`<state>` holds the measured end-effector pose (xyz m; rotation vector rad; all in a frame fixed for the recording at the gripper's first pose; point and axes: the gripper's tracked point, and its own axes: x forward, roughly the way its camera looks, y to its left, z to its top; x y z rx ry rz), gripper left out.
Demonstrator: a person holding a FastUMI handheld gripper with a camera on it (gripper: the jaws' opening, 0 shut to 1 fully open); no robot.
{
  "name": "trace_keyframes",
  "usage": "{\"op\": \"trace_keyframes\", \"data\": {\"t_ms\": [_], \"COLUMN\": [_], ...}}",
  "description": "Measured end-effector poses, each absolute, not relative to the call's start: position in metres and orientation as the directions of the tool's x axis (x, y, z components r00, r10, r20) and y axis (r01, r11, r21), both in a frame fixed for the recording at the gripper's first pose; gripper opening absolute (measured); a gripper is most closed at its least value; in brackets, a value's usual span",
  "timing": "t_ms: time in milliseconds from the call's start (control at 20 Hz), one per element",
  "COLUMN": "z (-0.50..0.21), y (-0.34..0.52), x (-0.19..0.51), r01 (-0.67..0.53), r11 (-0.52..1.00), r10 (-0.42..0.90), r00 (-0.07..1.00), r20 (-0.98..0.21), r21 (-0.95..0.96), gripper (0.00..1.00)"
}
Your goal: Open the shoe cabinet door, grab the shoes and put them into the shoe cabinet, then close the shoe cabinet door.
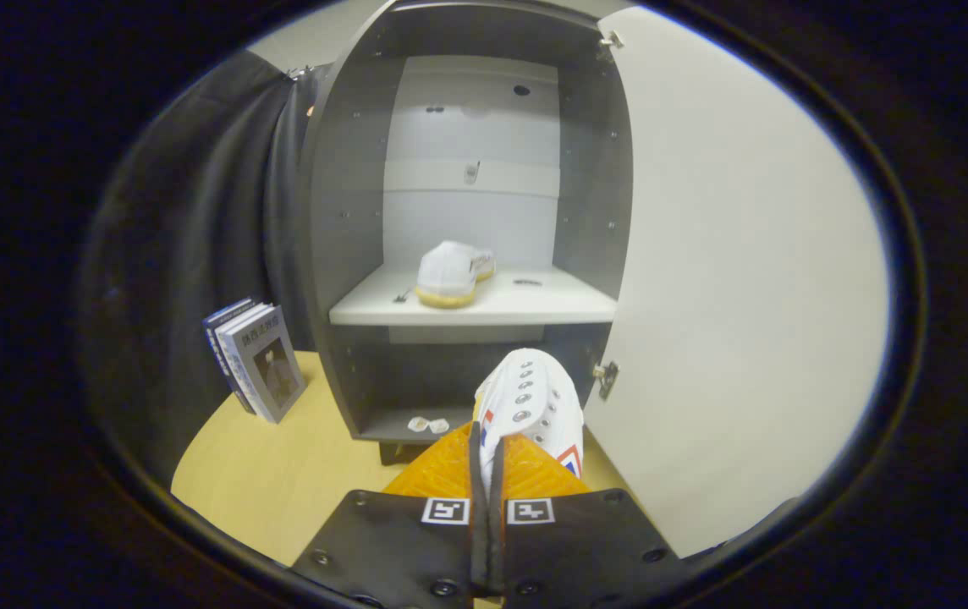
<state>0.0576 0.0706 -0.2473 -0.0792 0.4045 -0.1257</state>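
1. Since the books [255, 359] stand off at about ten o'clock from my hand-held gripper [488, 461], leaning on the surface [281, 482] just beside the shoe cabinet [336, 254], I judge them out of the way of the coming move.
2. On the shelf [535, 306], at roughly eleven o'clock and well beyond my fingers, the first shoe [450, 272] already sits, heel toward me.
3. My hand-held gripper is clenched on the second shoe [530, 402], both fingers pressing its edge; its long axis runs away from me toward one o'clock, pointing into the cabinet.
4. The open door [746, 279] stands at two o'clock, close beside the held shoe, so the shelf space right of the first shoe looks like the target.
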Motion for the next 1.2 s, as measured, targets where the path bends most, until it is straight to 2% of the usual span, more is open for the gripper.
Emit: {"op": "trace_keyframes", "data": {"t_ms": [400, 850, 1200], "z": [-0.185, -0.205, -0.232], "y": [0.049, 0.01, -0.004], "x": [0.171, 0.314, 0.356], "r01": [0.055, 0.023, -0.001], "r11": [0.99, 0.986, 0.983], "r10": [-0.091, -0.078, -0.071], "r00": [0.954, 0.942, 0.922], "r20": [-0.286, -0.327, -0.381], "r21": [-0.13, -0.167, -0.186], "gripper": [0.02, 0.02, 0.02]}}
